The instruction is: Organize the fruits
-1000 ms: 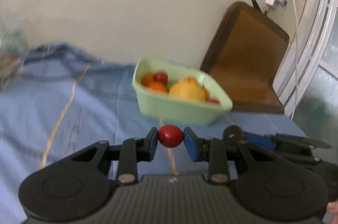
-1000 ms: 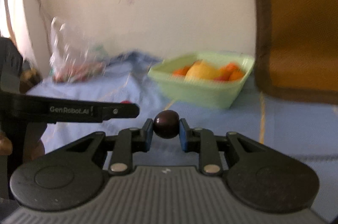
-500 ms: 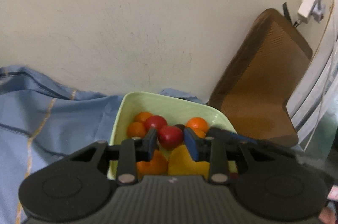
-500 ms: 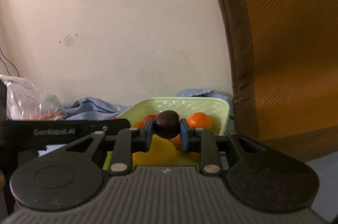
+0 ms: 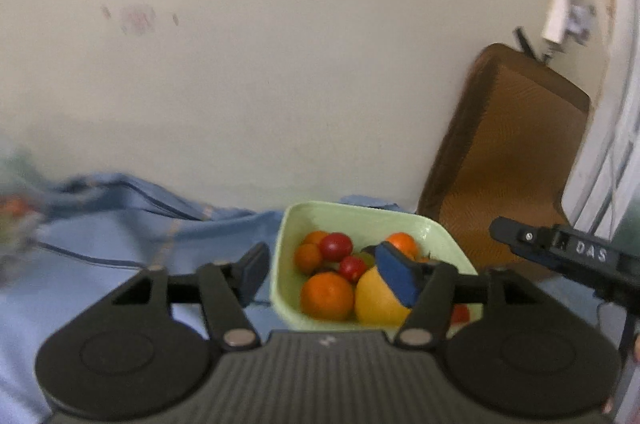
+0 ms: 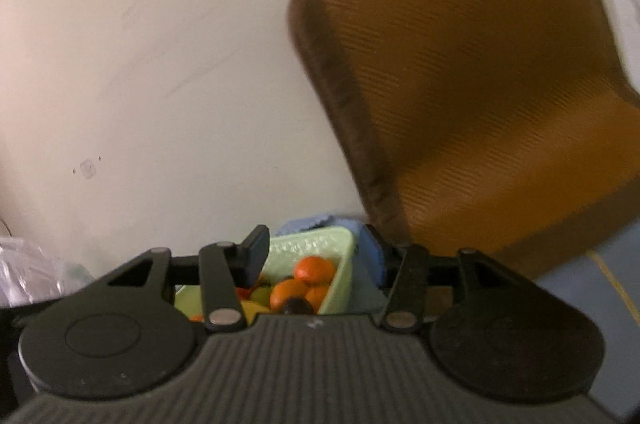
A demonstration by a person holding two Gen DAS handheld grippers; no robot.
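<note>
Your right tool [image 5: 560,252] shows in the left wrist view as a dark bar at the right edge, and the only writing you can read anywhere is the white "DAS" on it; what comes before those letters is too blurred to make out.

Your left tool [image 5: 320,270] hangs over the near rim of the pale green bowl [image 5: 420,224], its jaws having just been opening, and nothing sits between them. The blue pad of one finger covers part of the large yellow fruit [image 5: 376,298]. Also in the bowl lie an orange [image 5: 327,296], smaller oranges and two red tomatoes [image 5: 337,244], all resting against one another. The bowl stands on a blue cloth [image 5: 100,264]; whether a counter or something else lies beneath it, you cannot tell.

In the right wrist view your right tool [image 6: 310,258] is also spread, its jaws having just been opening, with nothing pinched. A dark round fruit [image 6: 297,305] peeks above the tool's body, among the oranges in the bowl [image 6: 312,248]; its lower half is hidden. Most of the bowl is hidden by the tool here.

The brown chair back [image 6: 480,84] is cut off at the right. A blurred clear bag [image 6: 28,272] sits at the left edge, contents unreadable.
</note>
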